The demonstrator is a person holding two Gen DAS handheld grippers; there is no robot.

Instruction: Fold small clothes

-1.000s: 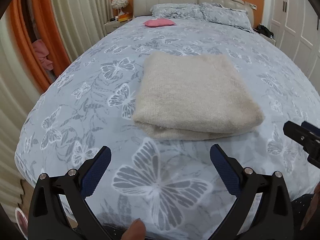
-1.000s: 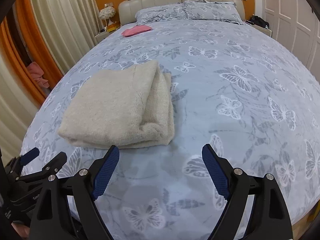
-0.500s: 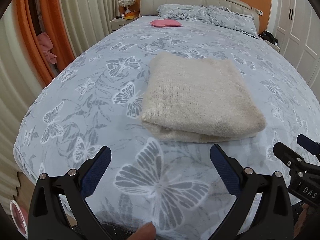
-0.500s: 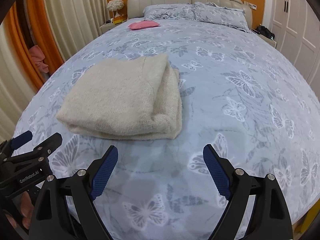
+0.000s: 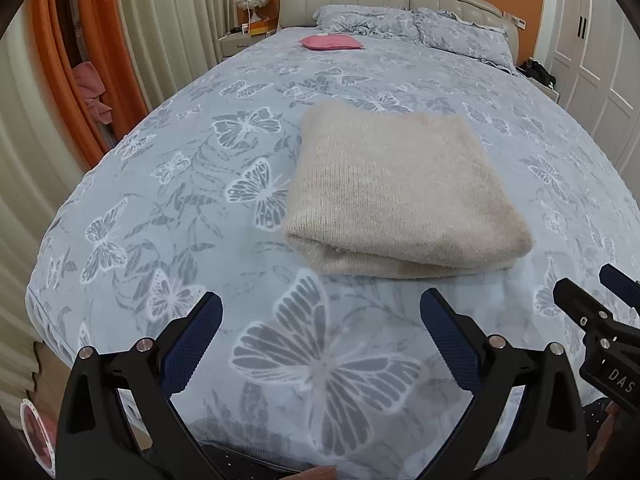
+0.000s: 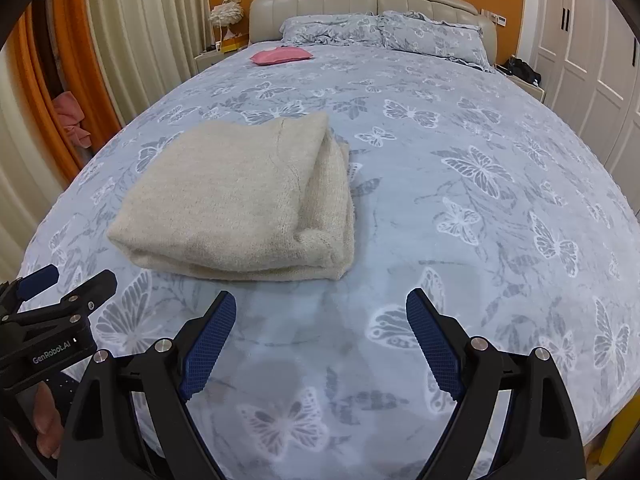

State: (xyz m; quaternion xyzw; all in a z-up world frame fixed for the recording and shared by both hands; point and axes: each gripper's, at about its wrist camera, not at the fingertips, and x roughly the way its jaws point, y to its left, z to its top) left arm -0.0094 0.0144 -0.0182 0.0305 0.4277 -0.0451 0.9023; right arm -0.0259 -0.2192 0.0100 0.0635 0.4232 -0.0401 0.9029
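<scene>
A beige knitted garment (image 5: 400, 188) lies folded into a thick rectangle on the bed; it also shows in the right wrist view (image 6: 240, 200), left of centre. My left gripper (image 5: 320, 320) is open and empty, held back from the garment's near edge, over the bedspread. My right gripper (image 6: 320, 316) is open and empty, near the garment's near right corner, not touching it. The right gripper shows at the right edge of the left wrist view (image 5: 600, 320). The left gripper shows at the left edge of the right wrist view (image 6: 56, 300).
The bed (image 5: 180, 208) has a grey-blue butterfly bedspread. A small pink cushion (image 5: 330, 42) lies near the pillows (image 5: 400, 24) at the headboard. Curtains (image 5: 48, 128) hang on the left, white wardrobe doors (image 5: 600, 60) stand on the right. A nightstand (image 5: 240, 40) stands at the far left.
Both grippers have drawn back and risen slightly from the folded garment. The garment has not moved. Both stay open.
</scene>
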